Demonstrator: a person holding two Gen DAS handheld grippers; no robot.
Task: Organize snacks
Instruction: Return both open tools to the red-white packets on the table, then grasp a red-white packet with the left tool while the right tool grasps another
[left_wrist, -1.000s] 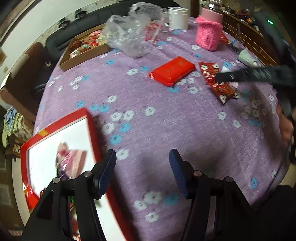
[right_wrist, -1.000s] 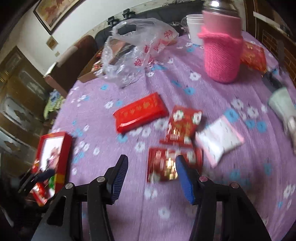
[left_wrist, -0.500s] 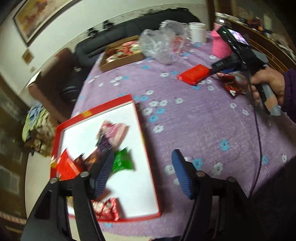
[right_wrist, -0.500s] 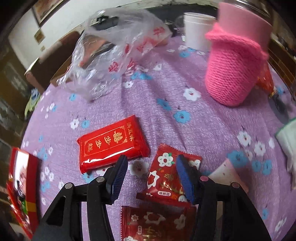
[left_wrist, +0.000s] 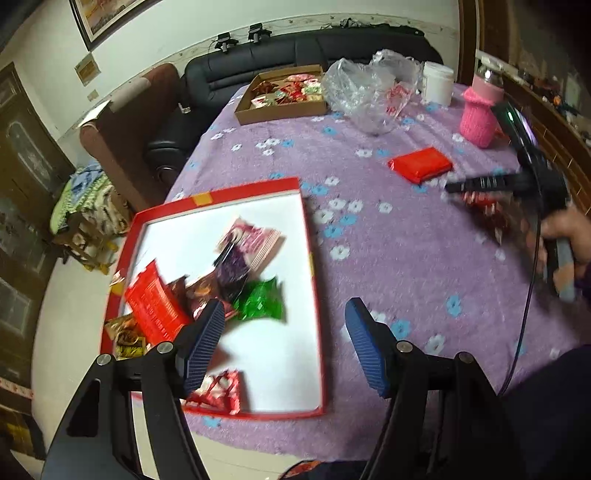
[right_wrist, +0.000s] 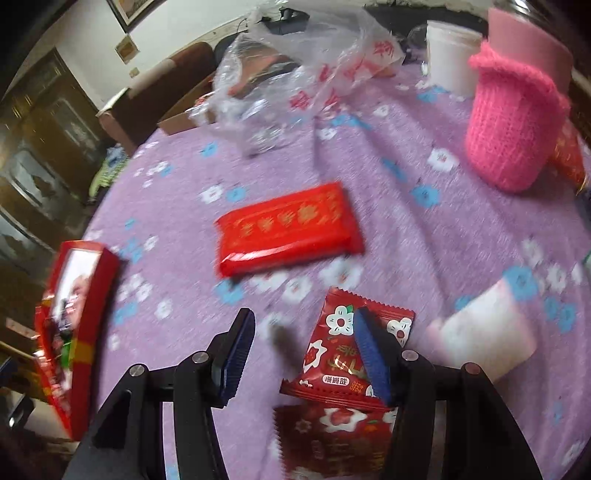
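Right wrist view: my right gripper (right_wrist: 303, 343) hangs with its jaws apart over the purple cloth, its right finger lying across a red flowered snack packet (right_wrist: 347, 350) at 5 o'clock. A flat red pack (right_wrist: 288, 229) lies at 12 o'clock, well apart. From the left wrist, my left gripper (left_wrist: 284, 339) is spread wide and empty above the red box (left_wrist: 310, 236), where several snacks sit at 9 o'clock.
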